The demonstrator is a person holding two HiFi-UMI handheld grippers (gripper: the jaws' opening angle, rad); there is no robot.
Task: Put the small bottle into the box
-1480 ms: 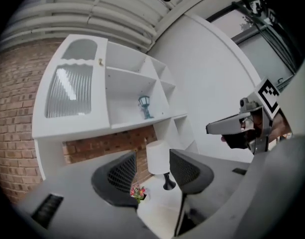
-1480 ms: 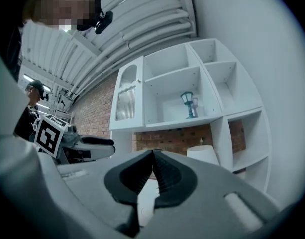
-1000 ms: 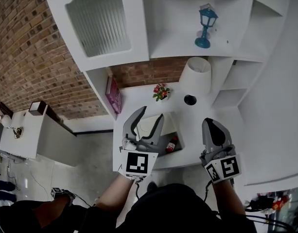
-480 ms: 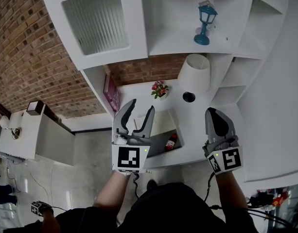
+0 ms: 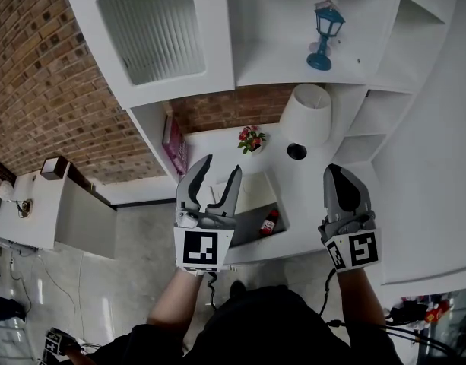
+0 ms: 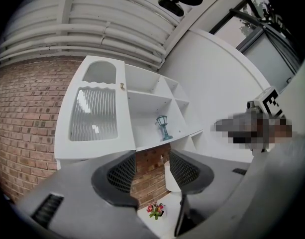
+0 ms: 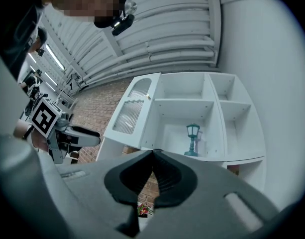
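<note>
A small red bottle (image 5: 269,223) with a pale cap lies in the dark inside of the open white box (image 5: 248,224) on the white desk, near its right wall. My left gripper (image 5: 220,170) hovers over the box's left side, open and empty. My right gripper (image 5: 336,172) is held to the right of the box, over the desk, shut with nothing in it. Neither gripper view shows the bottle or the box: the left gripper (image 6: 150,171) and the right gripper (image 7: 152,156) both look up at the shelves.
Behind the box stand a small flower pot (image 5: 250,140), a white lamp (image 5: 307,116) and a pink book (image 5: 174,144). A blue lantern (image 5: 322,36) is on the shelf above. Brick wall lies to the left, the floor below the desk edge.
Over the second, my left gripper shifted a little left and away from the bottle. The right gripper stayed almost still. Both jaws kept their state.
</note>
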